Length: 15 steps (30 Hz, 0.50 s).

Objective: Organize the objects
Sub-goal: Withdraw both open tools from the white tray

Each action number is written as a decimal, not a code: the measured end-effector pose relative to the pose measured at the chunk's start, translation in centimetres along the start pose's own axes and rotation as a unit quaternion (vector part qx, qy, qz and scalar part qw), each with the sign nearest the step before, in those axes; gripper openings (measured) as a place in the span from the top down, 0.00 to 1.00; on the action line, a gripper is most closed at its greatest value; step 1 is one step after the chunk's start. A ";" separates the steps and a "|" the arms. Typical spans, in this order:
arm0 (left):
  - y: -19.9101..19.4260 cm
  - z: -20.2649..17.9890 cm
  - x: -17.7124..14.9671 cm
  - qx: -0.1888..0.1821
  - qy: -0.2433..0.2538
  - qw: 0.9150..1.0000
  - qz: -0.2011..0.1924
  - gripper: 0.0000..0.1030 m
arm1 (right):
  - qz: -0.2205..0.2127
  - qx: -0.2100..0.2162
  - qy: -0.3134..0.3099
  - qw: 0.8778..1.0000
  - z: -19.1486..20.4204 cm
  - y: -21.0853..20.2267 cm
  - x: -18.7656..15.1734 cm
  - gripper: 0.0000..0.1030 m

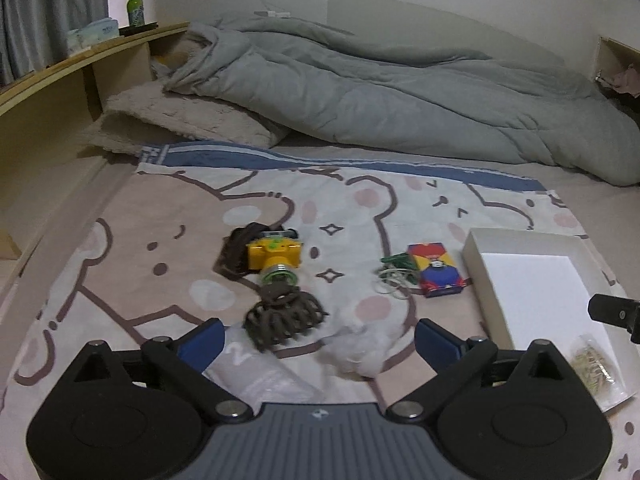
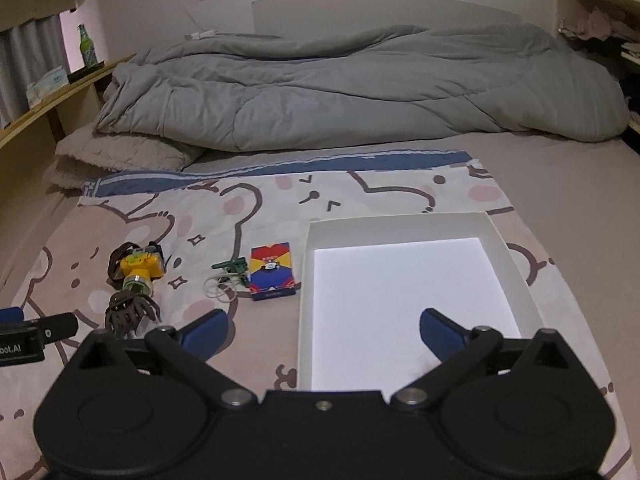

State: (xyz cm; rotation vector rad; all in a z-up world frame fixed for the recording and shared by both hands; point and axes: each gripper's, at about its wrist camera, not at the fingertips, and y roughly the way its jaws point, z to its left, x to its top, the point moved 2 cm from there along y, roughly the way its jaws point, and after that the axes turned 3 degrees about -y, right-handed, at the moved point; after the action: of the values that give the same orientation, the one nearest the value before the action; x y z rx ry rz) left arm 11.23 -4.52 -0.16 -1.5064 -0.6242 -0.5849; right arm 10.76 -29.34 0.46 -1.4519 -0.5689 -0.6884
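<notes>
On the cartoon-print sheet lie a yellow toy camera (image 1: 274,255) (image 2: 141,265), a brown hair claw (image 1: 283,316) (image 2: 130,313), a green clip with white rubber bands (image 1: 394,272) (image 2: 228,278), and a colourful card box (image 1: 435,274) (image 2: 272,271). A clear plastic bag (image 1: 256,372) and a crumpled white wad (image 1: 360,350) lie between my left gripper's fingers. A white tray (image 1: 476,268) (image 2: 496,240) sits at the right; a small packet (image 1: 594,364) lies in its near corner. My left gripper (image 1: 318,342) is open above the bag. My right gripper (image 2: 324,330) is open over the tray's near edge.
A rumpled grey duvet (image 1: 400,96) (image 2: 340,92) and a beige pillow (image 1: 184,124) fill the far half of the bed. A wooden headboard shelf (image 1: 80,64) at the left carries a green bottle (image 1: 135,4) and a tissue pack.
</notes>
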 end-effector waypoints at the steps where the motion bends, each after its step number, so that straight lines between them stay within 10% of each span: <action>1: 0.0 0.3 0.0 0.002 0.001 1.000 -0.001 0.01 | 0.001 0.000 -0.003 1.000 0.4 0.0 0.0 0.00; 15: -0.1 3.7 -0.6 0.032 0.019 0.999 -0.002 0.00 | 0.025 0.012 -0.064 0.998 5.8 1.5 -0.7 0.00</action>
State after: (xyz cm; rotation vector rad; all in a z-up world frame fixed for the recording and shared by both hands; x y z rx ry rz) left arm 10.66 -0.88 -0.63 -1.4310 -0.6127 -0.5901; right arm 11.70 -23.56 -0.74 -1.4912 -0.6353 -0.5493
